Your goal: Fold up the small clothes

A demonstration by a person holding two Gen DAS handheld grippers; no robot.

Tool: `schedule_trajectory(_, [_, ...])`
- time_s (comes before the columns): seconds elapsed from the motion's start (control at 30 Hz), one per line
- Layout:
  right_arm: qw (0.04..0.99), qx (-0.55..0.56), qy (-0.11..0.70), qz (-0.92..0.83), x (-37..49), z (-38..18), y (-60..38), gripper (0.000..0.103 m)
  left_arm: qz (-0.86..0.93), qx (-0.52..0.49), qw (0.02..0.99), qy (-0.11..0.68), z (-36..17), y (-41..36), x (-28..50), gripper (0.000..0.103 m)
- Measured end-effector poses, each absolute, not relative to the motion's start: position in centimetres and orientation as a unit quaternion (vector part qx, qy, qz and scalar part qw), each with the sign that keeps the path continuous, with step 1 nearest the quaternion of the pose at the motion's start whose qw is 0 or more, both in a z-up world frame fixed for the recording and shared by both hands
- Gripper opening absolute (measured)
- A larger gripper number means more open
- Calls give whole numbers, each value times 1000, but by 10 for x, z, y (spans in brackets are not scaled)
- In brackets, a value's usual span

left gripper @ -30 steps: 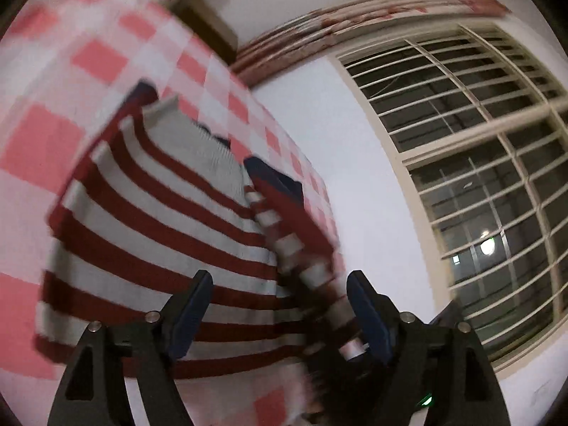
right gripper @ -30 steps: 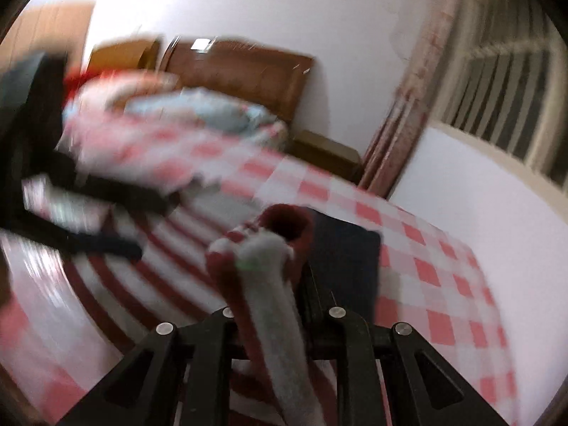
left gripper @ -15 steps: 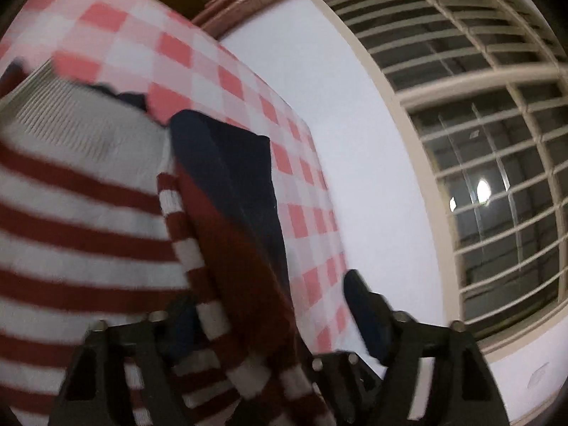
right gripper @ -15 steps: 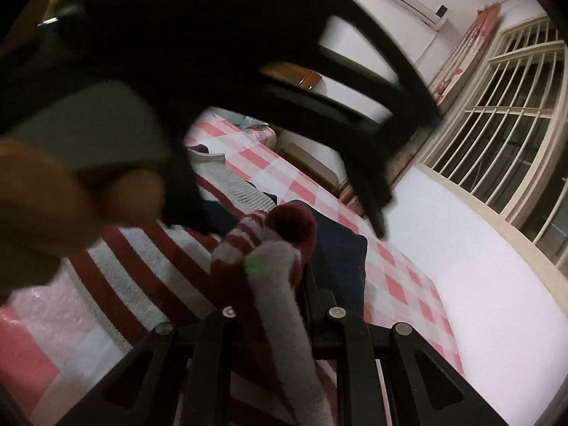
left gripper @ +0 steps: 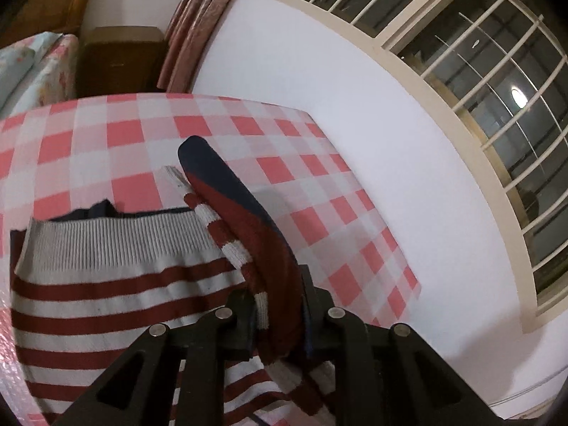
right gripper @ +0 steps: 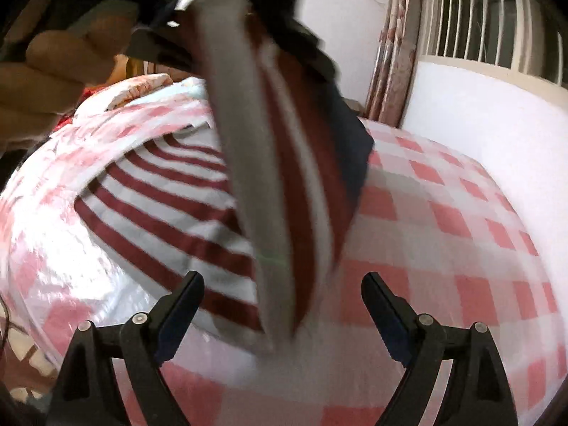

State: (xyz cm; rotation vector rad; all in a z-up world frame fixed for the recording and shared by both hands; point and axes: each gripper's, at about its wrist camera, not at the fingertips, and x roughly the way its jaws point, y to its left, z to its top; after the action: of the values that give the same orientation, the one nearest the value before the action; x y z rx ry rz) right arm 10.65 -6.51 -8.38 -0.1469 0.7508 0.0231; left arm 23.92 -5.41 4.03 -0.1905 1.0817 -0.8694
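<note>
A small red-and-white striped sweater (left gripper: pixel 106 284) with a grey ribbed hem and navy parts lies on the pink checked tablecloth (left gripper: pixel 106 142). My left gripper (left gripper: pixel 278 314) is shut on the sweater's sleeve (left gripper: pixel 245 230) and holds it lifted above the body. In the right wrist view the sweater body (right gripper: pixel 170 206) lies flat and the lifted sleeve (right gripper: pixel 284 184) hangs from the left gripper at the top. My right gripper (right gripper: pixel 282 293) is open and empty, its jaws wide on either side of the hanging sleeve's lower end.
A white wall (left gripper: pixel 355 124) and a barred window (left gripper: pixel 497 88) border the table's right edge. A curtain (left gripper: pixel 191 35), a wooden cabinet (left gripper: pixel 117 60) and bedding (left gripper: pixel 35 71) lie beyond the far edge. A person's hand (right gripper: pixel 53 71) shows at upper left.
My left gripper has shut on the sleeve and lifted it. My right gripper has let go of the sleeve and opened, pulling back a little.
</note>
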Motion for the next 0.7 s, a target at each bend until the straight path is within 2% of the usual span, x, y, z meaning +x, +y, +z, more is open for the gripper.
schedule_trajectory(0.13, [922,-65,382,-24,129,-86,-59,103,-404,-100,781,466,68,-25,235,18])
schedule_trajectory(0.27, [922,-88,377,-30,126,-87,-52,103,-382,-116,810,430,79,51,235,18])
schedule_trajectory(0.4, [919,-111,376,-30,129,-89,-42,103,-327,-183,814,444,12,138,246,18])
schedule_trajectory(0.53, [909,-154,387,-29,138,-96,-29,103,-305,-248,801,452,-69,182,247,18])
schedule_trajectory(0.7, [909,-166,381,-39,138,-95,-32,103,-310,-249,810,432,-80,181,239,18])
